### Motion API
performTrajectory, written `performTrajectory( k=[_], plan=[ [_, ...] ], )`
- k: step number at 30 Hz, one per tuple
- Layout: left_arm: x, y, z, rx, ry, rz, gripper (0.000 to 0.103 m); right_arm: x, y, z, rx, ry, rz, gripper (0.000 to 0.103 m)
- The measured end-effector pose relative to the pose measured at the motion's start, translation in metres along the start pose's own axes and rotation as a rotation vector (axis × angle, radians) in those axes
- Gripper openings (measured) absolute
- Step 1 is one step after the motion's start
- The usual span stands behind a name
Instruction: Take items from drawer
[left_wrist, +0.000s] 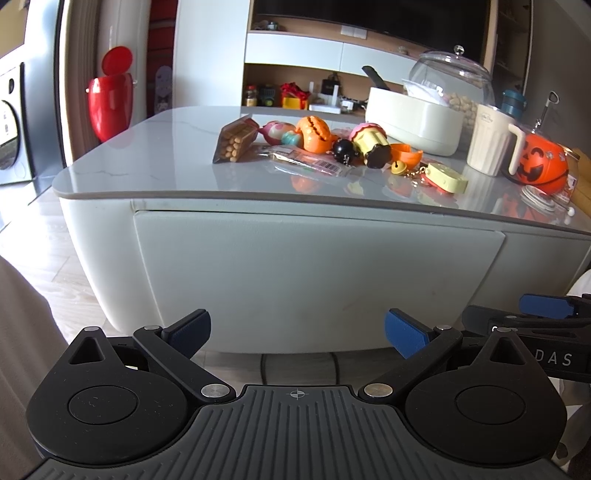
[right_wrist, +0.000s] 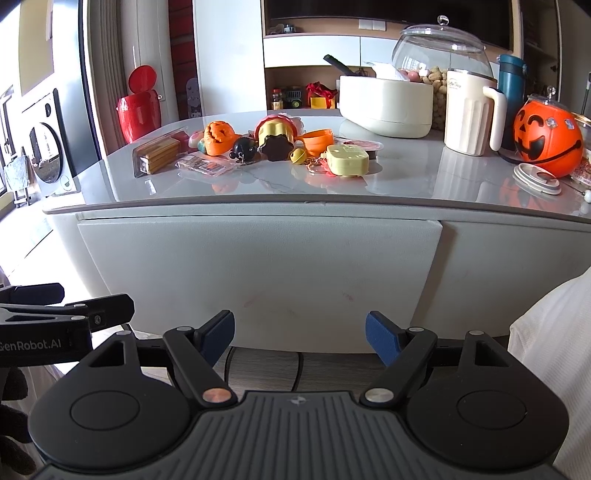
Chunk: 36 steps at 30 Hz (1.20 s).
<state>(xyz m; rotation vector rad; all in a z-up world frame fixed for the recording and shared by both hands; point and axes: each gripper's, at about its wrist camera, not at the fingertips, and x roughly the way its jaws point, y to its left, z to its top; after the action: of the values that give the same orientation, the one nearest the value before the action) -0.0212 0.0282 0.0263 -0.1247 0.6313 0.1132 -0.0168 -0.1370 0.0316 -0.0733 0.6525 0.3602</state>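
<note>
The drawer (left_wrist: 317, 273), a wide pale-grey panel front set flush under the glossy grey marble-look table (left_wrist: 155, 155), is sitting straight ahead of both sets of jaws and looking fully closed; I am seeing only thin seams around it and no handle. I am holding the left gripper (left_wrist: 297, 334) level with the panel's lower part, its blue-padded jaws standing wide with nothing between them. I am holding the right gripper (right_wrist: 300, 334) just beside it, its jaws likewise spread wide around empty air.

Above the jaws, on the table, a scatter of small things is lying: a clear packet of tan sticks (left_wrist: 236, 142), an orange pumpkin-shaped toy (left_wrist: 314, 134), a small black ball figure (right_wrist: 243, 147), a yellow cupcake-shaped toy (right_wrist: 275, 138), a pale yellow flat case on a keychain (right_wrist: 347, 158). If these are the drawer's contents, I am judging the taking-out as largely done and the drawer already shut; otherwise opening it is yet to begin. I cannot tell what is remaining inside.

For room, the space between jaws and panel is looking open. The table's rounded edge is overhanging the drawer top, so any rise needs to clear it. The two grippers are crowding each other sideways, and white cloth (right_wrist: 554, 350) is lying close off the right jaws' outer side.
</note>
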Motion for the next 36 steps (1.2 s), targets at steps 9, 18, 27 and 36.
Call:
performTrajectory(
  k=[9, 18, 27, 36],
  plan=[
    [0.0, -0.0011, -0.0003, -0.002, 0.001, 0.001, 0.103, -0.0014, 0.0016, -0.0001, 0.007, 0.0, -0.002, 0.08],
    [0.0002, -0.0007, -0.0001, -0.002, 0.001, 0.002, 0.103, -0.0014, 0.0014, -0.0001, 0.008, 0.0, -0.002, 0.08],
    [0.0009, -0.0016, -0.0006, 0.004, 0.005, 0.004, 0.103, -0.0019, 0.0014, -0.0001, 0.011, -0.007, 0.006, 0.08],
    [0.0023, -0.0019, -0.0013, 0.009, 0.01, 0.003, 0.103, -0.0026, 0.0029, 0.0001, 0.002, -0.013, 0.013, 0.08]
  ],
)
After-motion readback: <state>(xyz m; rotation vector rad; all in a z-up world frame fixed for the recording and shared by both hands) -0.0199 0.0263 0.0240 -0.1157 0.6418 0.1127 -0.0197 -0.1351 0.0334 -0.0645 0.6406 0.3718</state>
